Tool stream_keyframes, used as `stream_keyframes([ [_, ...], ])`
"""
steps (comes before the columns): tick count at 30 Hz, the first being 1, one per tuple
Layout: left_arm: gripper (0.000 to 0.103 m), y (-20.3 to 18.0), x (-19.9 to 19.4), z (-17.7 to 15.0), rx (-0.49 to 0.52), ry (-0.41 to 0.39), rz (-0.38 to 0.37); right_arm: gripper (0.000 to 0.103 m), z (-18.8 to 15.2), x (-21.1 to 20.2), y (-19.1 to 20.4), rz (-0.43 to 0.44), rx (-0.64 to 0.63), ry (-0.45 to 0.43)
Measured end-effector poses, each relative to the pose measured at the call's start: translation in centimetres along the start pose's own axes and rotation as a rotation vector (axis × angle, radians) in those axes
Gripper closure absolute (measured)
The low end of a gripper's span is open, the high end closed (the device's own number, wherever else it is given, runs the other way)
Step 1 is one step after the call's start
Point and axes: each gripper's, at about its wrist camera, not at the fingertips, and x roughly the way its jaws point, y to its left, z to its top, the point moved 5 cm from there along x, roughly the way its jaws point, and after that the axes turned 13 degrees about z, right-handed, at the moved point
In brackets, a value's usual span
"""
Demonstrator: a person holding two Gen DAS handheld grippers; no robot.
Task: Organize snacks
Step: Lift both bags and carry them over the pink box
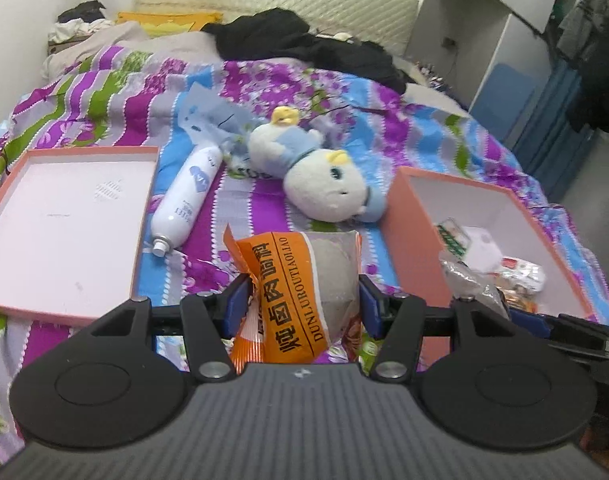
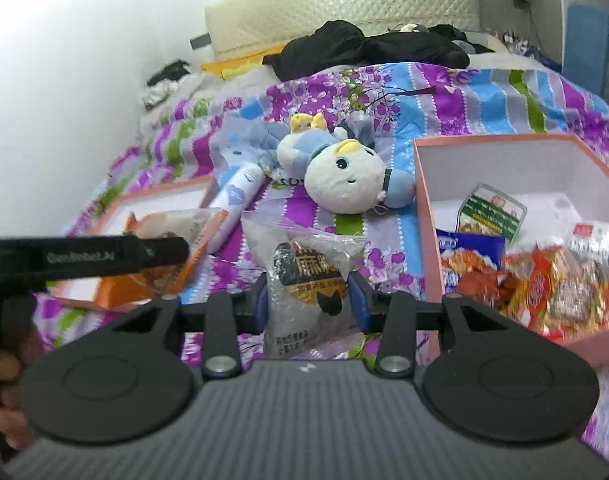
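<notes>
My left gripper (image 1: pixel 302 300) is shut on an orange and grey snack packet (image 1: pixel 300 284), held above the bed between the lid and the box. My right gripper (image 2: pixel 309 300) is shut on a clear snack bag with a black label (image 2: pixel 308 268), held above the bedspread left of the box. The pink box (image 2: pixel 426 216) at the right holds several snack packets (image 2: pixel 544 284); it also shows in the left wrist view (image 1: pixel 408 232). The left gripper with its orange packet (image 2: pixel 160 256) shows at the left of the right wrist view.
The pink box lid (image 1: pixel 64 216) lies open side up at the left. A white spray bottle (image 1: pixel 188 196), a plush chick toy (image 1: pixel 320 176) and a blue plastic bag (image 1: pixel 208 116) lie on the striped floral bedspread (image 1: pixel 104 92). Black clothes (image 1: pixel 304 44) lie by the headboard.
</notes>
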Motion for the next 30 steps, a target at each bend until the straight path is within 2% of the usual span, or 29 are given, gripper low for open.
stream_keyframes([
  [7, 0.042, -1.5, -5.1, -1.9, 0.016, -0.027, -0.028, 0.059, -0.9, -5.4, 0.7, -0.006, -0.014, -0.054],
  [14, 0.042, -3.6, -7.5, -3.2, 0.032, -0.02, -0.081, 0.059, -2.2, -9.1, -0.2, -0.046, -0.008, -0.084],
  [24, 0.042, -10.0, -8.8, -4.4, 0.087, -0.023, -0.179, 0.059, -3.6, -13.9, -4.1, -0.133, 0.034, -0.123],
  [30, 0.042, -14.5, -7.2, -4.1, 0.125, 0.001, -0.231, 0.059, -4.1, -15.1, -7.4, -0.184, 0.091, -0.127],
])
